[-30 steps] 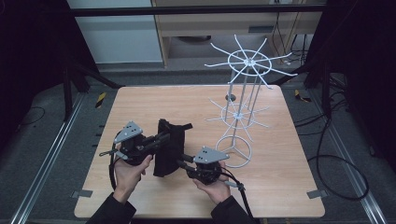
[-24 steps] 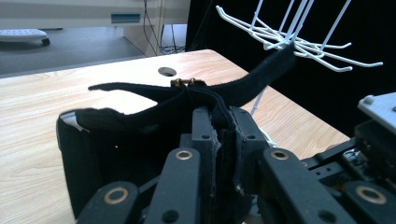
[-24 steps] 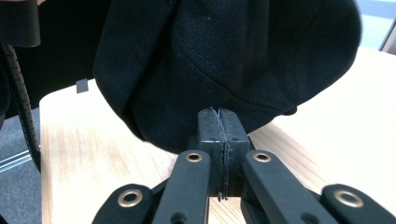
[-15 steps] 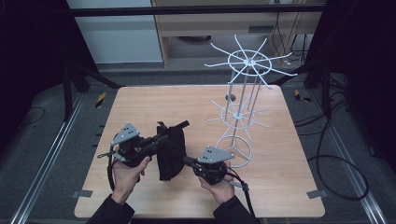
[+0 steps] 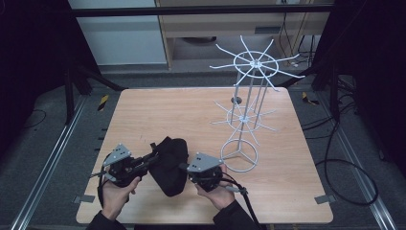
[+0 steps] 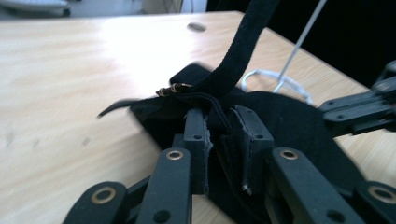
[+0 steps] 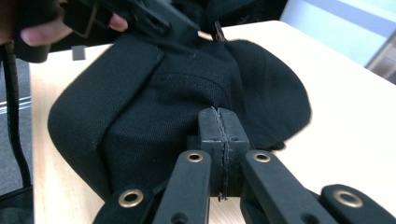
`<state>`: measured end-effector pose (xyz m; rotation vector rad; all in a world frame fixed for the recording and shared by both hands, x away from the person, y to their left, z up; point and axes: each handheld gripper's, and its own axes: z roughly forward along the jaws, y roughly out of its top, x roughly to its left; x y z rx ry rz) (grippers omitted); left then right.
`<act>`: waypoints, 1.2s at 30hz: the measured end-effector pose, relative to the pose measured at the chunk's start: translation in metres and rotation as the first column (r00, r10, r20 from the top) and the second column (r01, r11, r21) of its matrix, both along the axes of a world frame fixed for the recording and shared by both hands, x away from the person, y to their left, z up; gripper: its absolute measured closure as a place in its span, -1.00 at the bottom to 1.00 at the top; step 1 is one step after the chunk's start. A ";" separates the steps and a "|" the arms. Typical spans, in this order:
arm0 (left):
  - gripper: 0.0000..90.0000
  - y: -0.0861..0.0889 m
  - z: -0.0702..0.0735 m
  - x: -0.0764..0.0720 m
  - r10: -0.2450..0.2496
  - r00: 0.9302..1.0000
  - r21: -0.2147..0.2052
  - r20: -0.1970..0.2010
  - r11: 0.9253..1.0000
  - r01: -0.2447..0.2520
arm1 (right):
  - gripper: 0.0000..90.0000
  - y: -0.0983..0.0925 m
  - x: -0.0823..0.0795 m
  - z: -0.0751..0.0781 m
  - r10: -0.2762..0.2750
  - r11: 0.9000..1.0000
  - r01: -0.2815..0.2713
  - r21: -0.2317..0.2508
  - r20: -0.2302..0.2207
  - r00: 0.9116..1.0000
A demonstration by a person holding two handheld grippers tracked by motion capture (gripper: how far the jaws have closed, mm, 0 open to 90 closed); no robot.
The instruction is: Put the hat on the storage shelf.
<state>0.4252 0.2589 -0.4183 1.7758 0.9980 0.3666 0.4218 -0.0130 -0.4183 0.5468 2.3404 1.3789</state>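
Resting at six o'clock on the wooden table [image 5: 191, 110], with the white wire rack [image 5: 246, 112] toward two o'clock, the black cap [image 5: 168, 165] is pinched by both tools. The left gripper [image 6: 223, 135] nips its strap band; the right gripper [image 7: 222, 135] is pressed thinly on fabric, which could slip if pulled. No readable writing shows.

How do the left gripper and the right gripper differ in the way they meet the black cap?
The left gripper has its jaws a little apart, clamped on the strap end of the black cap; the right gripper has its jaws pressed flat together, with no cloth seen between them. The left gripper reaches the cap from its left side, the right gripper from its right. Both are held low over the wooden table.
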 end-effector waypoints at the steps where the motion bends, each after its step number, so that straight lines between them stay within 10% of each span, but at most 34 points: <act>1: 0.69 0.006 -0.004 -0.001 0.016 1.000 0.009 -0.008 1.000 -0.016 | 1.00 0.006 0.000 -0.001 0.015 1.000 -0.015 -0.006 -0.009 1.000; 15: 0.67 0.049 -0.042 0.010 0.150 0.982 0.130 -0.114 0.982 -0.135 | 0.78 0.069 0.009 -0.020 0.046 0.998 -0.043 0.041 -0.079 0.996; 24: 0.47 0.051 -0.056 0.017 0.221 0.969 0.294 -0.109 0.939 -0.181 | 0.48 0.057 0.013 -0.023 -0.015 0.994 0.026 0.109 -0.101 0.995; 36: -0.15 0.053 -0.025 0.001 0.274 0.961 0.220 -0.031 0.940 -0.261 | 0.22 0.013 0.018 -0.015 -0.138 0.984 0.147 0.101 -0.089 0.986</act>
